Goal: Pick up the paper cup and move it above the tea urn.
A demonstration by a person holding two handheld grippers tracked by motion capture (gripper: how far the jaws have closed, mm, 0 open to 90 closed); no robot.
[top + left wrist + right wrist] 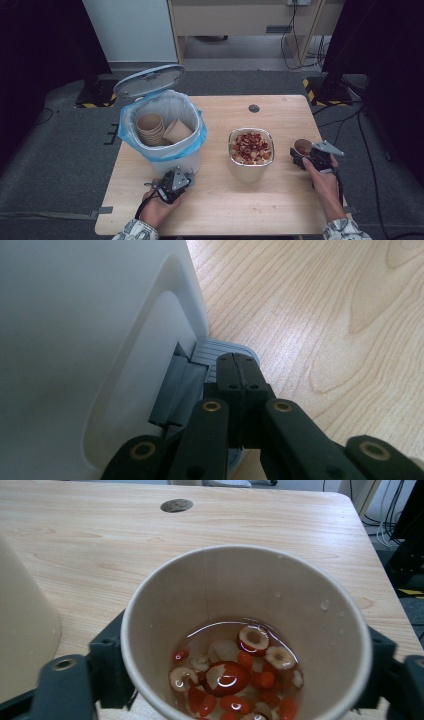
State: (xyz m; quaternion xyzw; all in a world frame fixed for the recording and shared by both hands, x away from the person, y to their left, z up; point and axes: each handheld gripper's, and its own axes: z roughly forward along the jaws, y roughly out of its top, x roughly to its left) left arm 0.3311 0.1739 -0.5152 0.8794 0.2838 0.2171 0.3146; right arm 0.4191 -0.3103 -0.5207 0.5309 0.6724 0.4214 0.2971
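While the left gripper (239, 371) presses the bin's pedal (212, 351) with jaws together, the right gripper (306, 156) clasps a tan paper cup (245, 630) of red fruit in liquid.

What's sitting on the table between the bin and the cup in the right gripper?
In the high view, a metal container full of red fruit slices stands between the bin and the paper cup that the right gripper grips.

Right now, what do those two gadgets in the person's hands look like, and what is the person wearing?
Each hand holds a black two-jaw tool. The left gripper trails a black cable, and its jaw arms are flat black links with brass-coloured pins. The right gripper carries a grey three-cornered plate on top. The sleeves bear a light, leafy pattern.
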